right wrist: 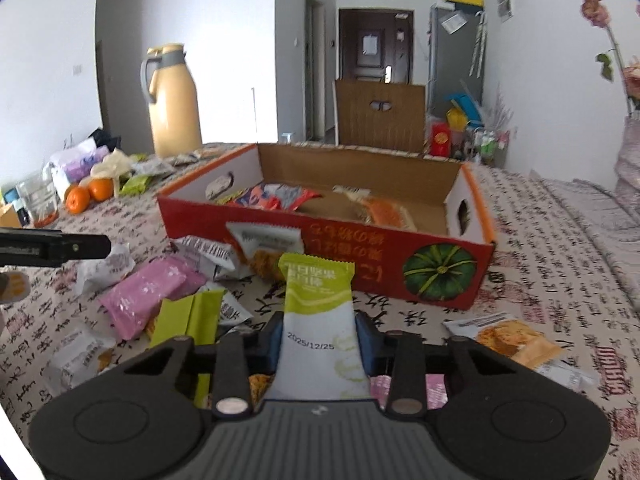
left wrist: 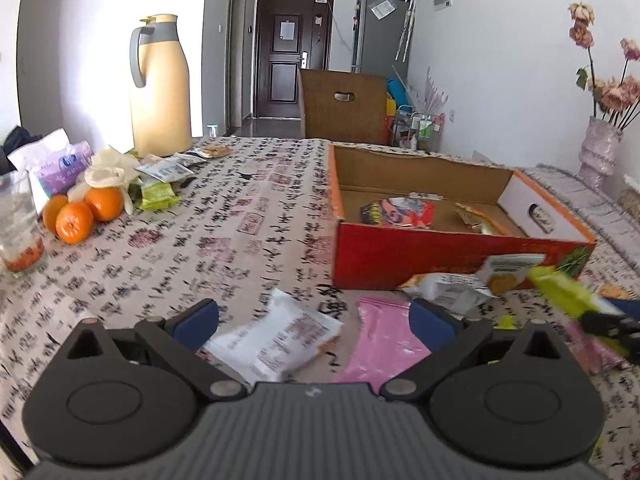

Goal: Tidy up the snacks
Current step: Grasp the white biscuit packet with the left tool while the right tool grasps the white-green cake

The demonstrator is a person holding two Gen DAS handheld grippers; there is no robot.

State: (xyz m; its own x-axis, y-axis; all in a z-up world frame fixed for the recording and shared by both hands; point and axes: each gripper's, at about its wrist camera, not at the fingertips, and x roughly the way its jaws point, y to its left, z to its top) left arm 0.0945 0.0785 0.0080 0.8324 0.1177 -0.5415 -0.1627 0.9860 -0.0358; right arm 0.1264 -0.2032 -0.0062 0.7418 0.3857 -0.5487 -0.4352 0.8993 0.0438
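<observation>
My right gripper is shut on a green-and-white snack bar, held upright above the table in front of the red cardboard box; the bar also shows in the left wrist view. The box holds a few snack packets. My left gripper is open and empty, low over a white packet and a pink packet. More loose packets lie left of the box front.
A yellow thermos, oranges, a glass and more packets sit at the table's left. A wooden chair stands behind the table. A vase of flowers stands at the right. An orange cracker packet lies right.
</observation>
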